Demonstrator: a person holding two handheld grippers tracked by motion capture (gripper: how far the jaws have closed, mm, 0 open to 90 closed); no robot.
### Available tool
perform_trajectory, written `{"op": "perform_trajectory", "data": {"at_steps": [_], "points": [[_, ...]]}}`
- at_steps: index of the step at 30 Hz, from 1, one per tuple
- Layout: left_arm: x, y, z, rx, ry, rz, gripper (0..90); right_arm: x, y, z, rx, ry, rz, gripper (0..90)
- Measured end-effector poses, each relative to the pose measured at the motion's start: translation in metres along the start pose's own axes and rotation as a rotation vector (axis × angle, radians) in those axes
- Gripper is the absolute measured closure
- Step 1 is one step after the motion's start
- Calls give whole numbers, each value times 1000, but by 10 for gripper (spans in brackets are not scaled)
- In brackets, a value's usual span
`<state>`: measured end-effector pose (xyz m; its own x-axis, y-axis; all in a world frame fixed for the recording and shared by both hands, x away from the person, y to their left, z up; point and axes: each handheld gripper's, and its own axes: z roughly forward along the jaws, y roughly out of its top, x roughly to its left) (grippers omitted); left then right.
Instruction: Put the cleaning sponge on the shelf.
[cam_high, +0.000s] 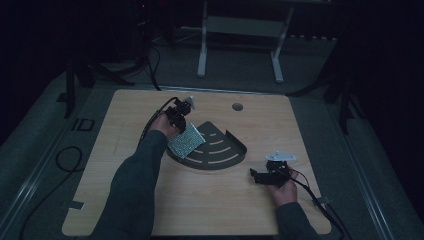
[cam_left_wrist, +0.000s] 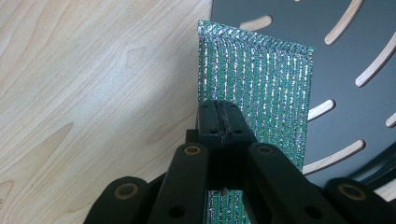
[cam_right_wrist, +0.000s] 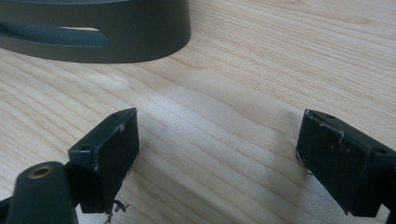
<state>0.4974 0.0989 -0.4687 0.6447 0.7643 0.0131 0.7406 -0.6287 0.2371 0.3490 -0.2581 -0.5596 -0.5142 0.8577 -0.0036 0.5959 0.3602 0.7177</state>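
A green glittery scouring pad (cam_high: 186, 141) hangs tilted over the left edge of a dark quarter-round slotted rack (cam_high: 220, 150). My left gripper (cam_high: 179, 122) is shut on the pad's upper edge. In the left gripper view the jaws (cam_left_wrist: 219, 109) are pinched together on the pad (cam_left_wrist: 261, 74), with the rack (cam_left_wrist: 345, 74) to the right below it. My right gripper (cam_high: 255, 176) lies low over the table, right of the rack and pointing left. Its jaws (cam_right_wrist: 217, 140) stand wide open with bare wood between them, and the rack's wall (cam_right_wrist: 116, 42) is just ahead.
The light wooden table (cam_high: 200, 205) has a round cable hole (cam_high: 237, 106) near its far edge. White stand legs (cam_high: 202, 50) rise beyond the table. A cable (cam_high: 65, 160) loops on the floor at the left, and another (cam_high: 320, 200) trails from the right gripper.
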Motion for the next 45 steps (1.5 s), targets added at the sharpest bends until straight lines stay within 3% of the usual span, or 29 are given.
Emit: {"op": "perform_trajectory", "data": {"at_steps": [40, 45], "points": [[3, -1, 3, -3, 5, -20, 769, 0, 0, 0, 0, 1, 0, 127], [8, -6, -5, -46, -16, -32, 735, 0, 0, 0, 0, 0, 1, 127]]}}
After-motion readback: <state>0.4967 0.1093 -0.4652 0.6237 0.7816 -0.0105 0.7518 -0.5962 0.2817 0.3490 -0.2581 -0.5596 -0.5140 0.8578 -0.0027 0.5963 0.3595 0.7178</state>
